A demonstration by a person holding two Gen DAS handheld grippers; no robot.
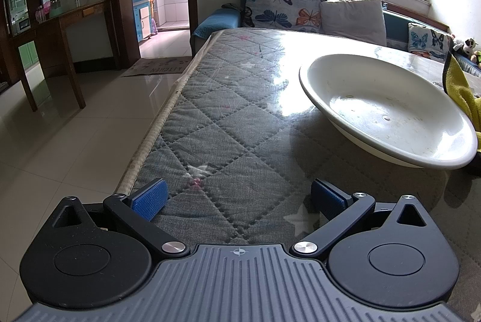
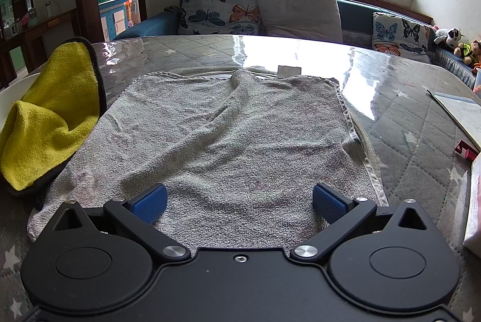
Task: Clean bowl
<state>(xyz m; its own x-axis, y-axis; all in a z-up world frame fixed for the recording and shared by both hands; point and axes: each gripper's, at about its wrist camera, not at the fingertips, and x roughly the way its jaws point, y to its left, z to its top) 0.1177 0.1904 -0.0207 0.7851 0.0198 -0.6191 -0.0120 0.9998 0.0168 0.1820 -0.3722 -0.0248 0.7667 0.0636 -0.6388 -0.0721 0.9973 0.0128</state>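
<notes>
Left wrist view: left claw [image 1: 239, 200] spread, empty, short of the white bowl [image 1: 387, 108] on the surface [image 1: 228, 99]. Right claw [image 2: 239, 202] spread over the grey towel [image 2: 228, 129], yellow cloth [image 2: 51, 111] beside the towel; a cloth grasp likely comes next.

Wide, shallow white bowl [image 1: 387, 108], sat upright on the table [image 1: 228, 117] toward the right side of the left wrist view, empty but for small specks and faint smears across the glossy inside. Yellow cloth [image 2: 51, 114] with dark edging, stood crumpled and partly folded just beside the bowl's right rim. Lay at the left edge of a spread grey towel [image 2: 234, 135], touching it.
</notes>
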